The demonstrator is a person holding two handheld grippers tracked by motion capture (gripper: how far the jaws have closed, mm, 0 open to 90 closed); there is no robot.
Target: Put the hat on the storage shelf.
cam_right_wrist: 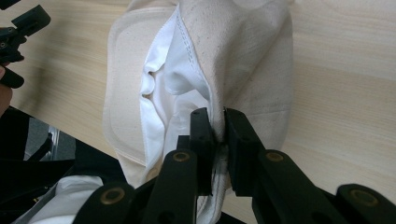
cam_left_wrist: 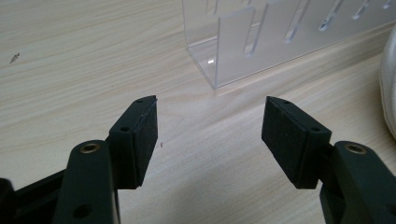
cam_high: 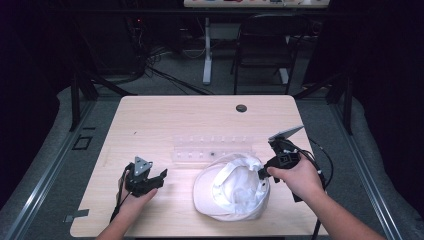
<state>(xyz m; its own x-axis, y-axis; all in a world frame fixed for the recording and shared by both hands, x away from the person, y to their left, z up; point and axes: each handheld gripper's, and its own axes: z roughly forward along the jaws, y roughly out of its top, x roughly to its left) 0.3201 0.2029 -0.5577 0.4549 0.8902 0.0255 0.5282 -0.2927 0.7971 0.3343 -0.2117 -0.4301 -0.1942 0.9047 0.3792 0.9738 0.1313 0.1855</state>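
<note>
R gripper [cam_high: 263,172] pinches the white cap [cam_high: 232,187] at its rim, on the cap's right edge as seen from the high view. Right gripper view: both black pads pressed tight w/ a fold of the off-white fabric [cam_right_wrist: 243,56] squeezed between them; cap hangs away from the jaws, hollow side showing, white lining [cam_right_wrist: 173,93] and stitched seam visible. Cap's gripped edge looks lifted; rest of it sits on the table [cam_high: 165,120], front-centre, a bit right of middle, opening facing up.

R hand [cam_high: 295,180] wraps the gripper body just right of the cap; grey plate [cam_high: 286,132] on top tilts up and away, cable [cam_high: 322,160] loops off toward the table's right edge.

L gripper [cam_high: 161,177] rests low on the table, well left of the cap, not touching it. Jaws spread wide, nothing between; left gripper view shows bare wood between the pads [cam_left_wrist: 144,135]. L hand [cam_high: 132,200] holds it from below-left. Cap's edge [cam_left_wrist: 388,84] just peeks in at the right border of that view.

Clear acrylic rack [cam_high: 212,150] w/ slots lies behind the cap, toward table centre; its near end stands just ahead of the L jaws in the left gripper view [cam_left_wrist: 243,42]. Cap's far rim looks near or overlapping the rack's front; cannot tell if touching.

Dark round grommet hole [cam_high: 241,108] near the table's far edge.
</note>
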